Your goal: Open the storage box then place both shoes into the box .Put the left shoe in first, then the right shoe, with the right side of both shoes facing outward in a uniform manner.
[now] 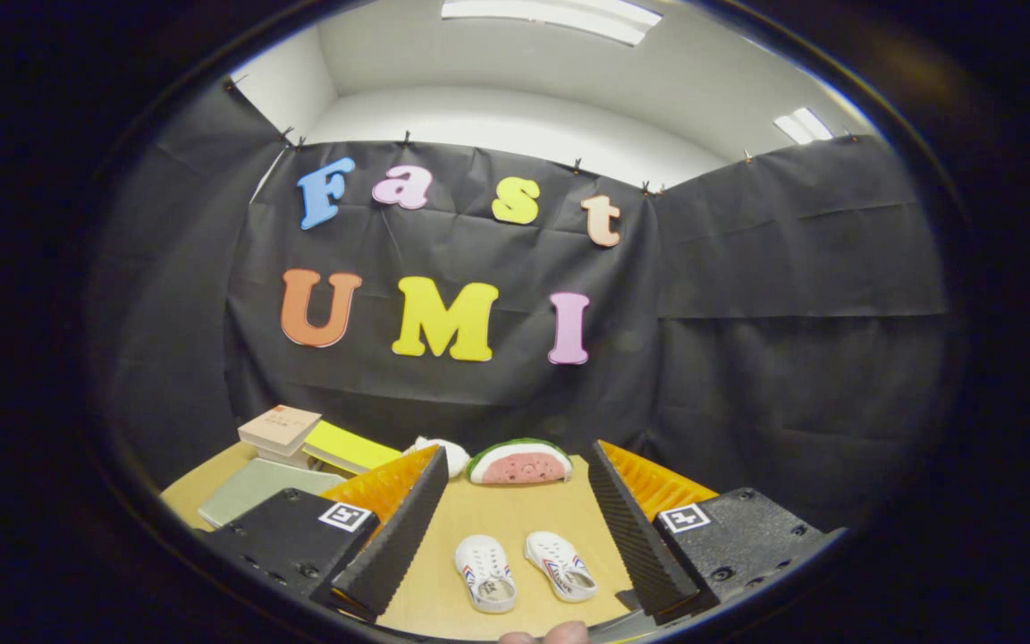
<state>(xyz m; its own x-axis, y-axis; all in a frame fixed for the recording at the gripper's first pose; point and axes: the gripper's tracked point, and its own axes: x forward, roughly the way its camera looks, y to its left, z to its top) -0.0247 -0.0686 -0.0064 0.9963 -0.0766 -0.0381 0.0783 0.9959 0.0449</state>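
Currently the gripper (515, 519) is being held with its fingers spread wide, nothing gripped. Two white shoes (524, 570) are lying side by side on the wooden table (497, 514) between the fingers, a watermelon slice (519, 462) being seen beyond.

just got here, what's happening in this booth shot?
A person holds the gripper open above the table, gripping nothing. Two small white shoes lie side by side on the table between its fingers, untouched. Beyond them sit a watermelon-slice toy, and books to the left. Nothing is packed yet.
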